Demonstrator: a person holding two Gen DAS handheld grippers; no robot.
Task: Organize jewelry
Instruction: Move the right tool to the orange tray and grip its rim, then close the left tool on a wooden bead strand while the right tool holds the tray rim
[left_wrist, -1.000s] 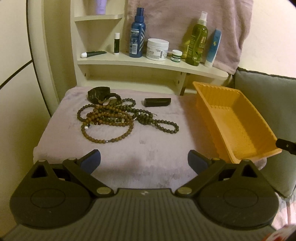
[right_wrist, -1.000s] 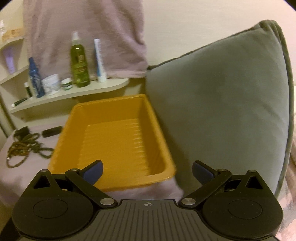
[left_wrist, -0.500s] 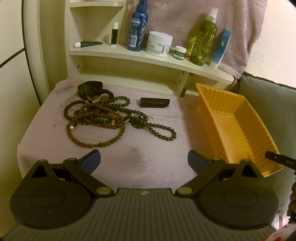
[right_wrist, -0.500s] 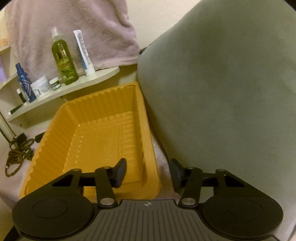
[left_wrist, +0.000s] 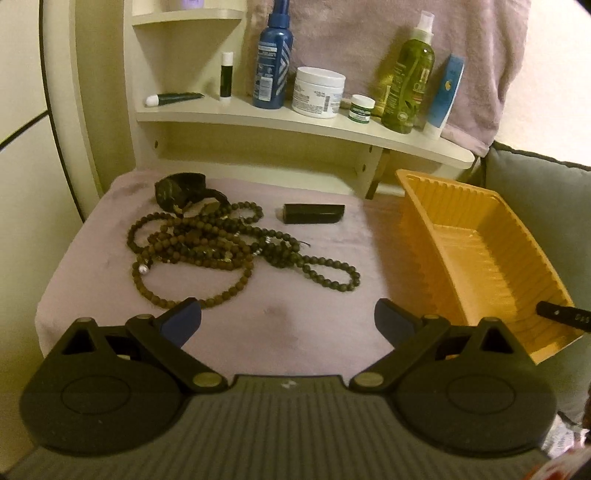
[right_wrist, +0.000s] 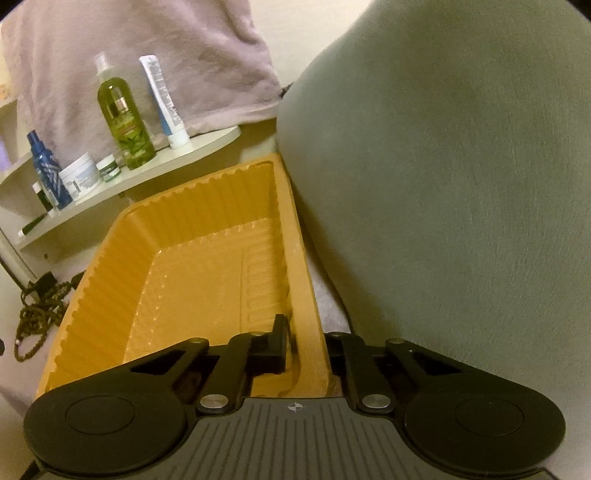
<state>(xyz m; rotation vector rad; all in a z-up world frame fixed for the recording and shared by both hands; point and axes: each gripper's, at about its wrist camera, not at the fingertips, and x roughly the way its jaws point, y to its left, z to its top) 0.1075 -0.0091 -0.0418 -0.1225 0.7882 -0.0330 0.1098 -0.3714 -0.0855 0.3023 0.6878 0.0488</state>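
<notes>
right gripper (right_wrist: 304, 343) fingers clamped on orange tray (right_wrist: 177, 258) wall; left gripper (left_wrist: 288, 319) fingers wide, empty.

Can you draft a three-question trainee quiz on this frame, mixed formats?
1. True or false: the orange tray already holds a bead necklace.
2. The right tool is shut on which part of the tray? A) the far wall B) the right-hand rim at the near corner C) the floor
3. Fill in: the left tool is ____ and holds nothing.

Key:
1. False. The tray is empty; the bead necklaces lie tangled on the mauve cloth.
2. B. One finger is inside the tray, one outside its wall.
3. Open.
</notes>
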